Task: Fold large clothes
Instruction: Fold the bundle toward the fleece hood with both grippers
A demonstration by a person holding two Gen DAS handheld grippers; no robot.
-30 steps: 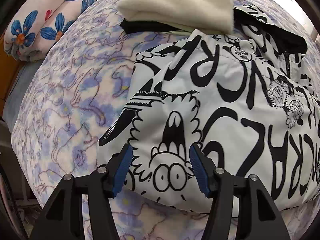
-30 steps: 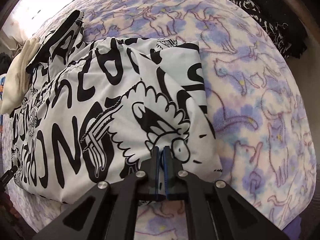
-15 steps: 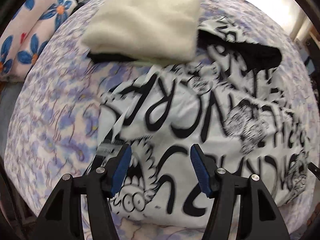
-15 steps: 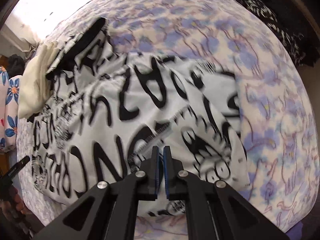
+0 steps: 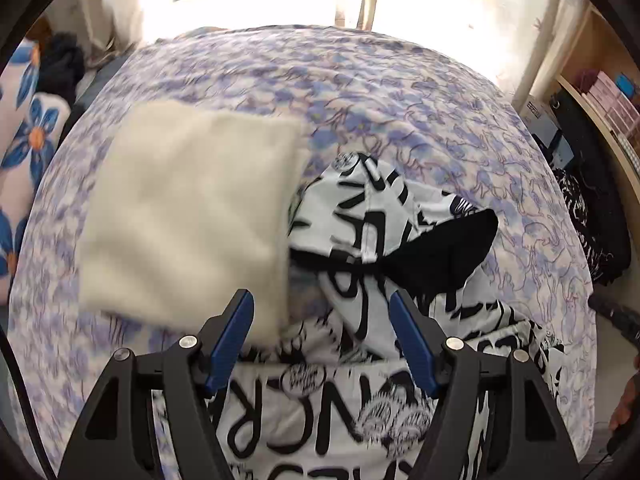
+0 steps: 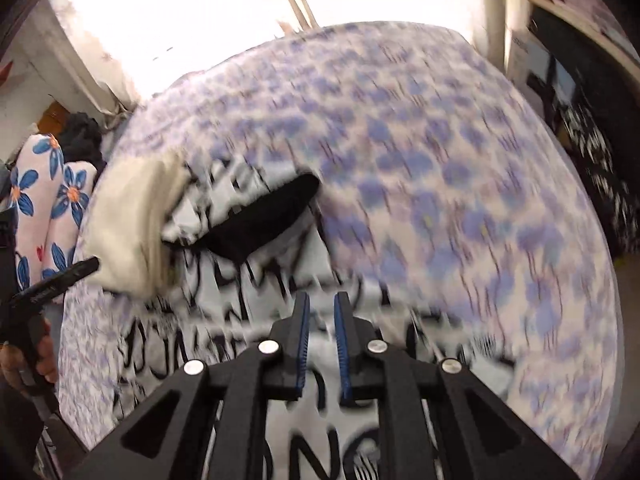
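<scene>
A white hooded garment with bold black lettering (image 5: pixel 360 432) lies folded on the bed, its hood with black lining (image 5: pixel 436 252) at the far end. My left gripper (image 5: pixel 320 298) hovers above the hood end, its jaws opening wide with nothing between them. In the blurred right wrist view the garment (image 6: pixel 248 320) lies under my right gripper (image 6: pixel 321 296), whose jaws are opening a narrow gap and hold no cloth. A folded cream garment (image 5: pixel 184 220) rests beside the hood, overlapping the printed one.
The bed cover (image 5: pixel 400 100) is lilac with a cat print. Flowered pillows (image 6: pixel 52 200) lie at the left edge. A dark patterned pile of clothes (image 5: pixel 580 216) and a wooden shelf (image 5: pixel 592 92) stand on the right. A bright curtained window is beyond the bed.
Both grippers have risen and swung from the garment's near edge toward its hood end. The right jaws, shut before, now stand slightly apart. The left jaws have widened.
</scene>
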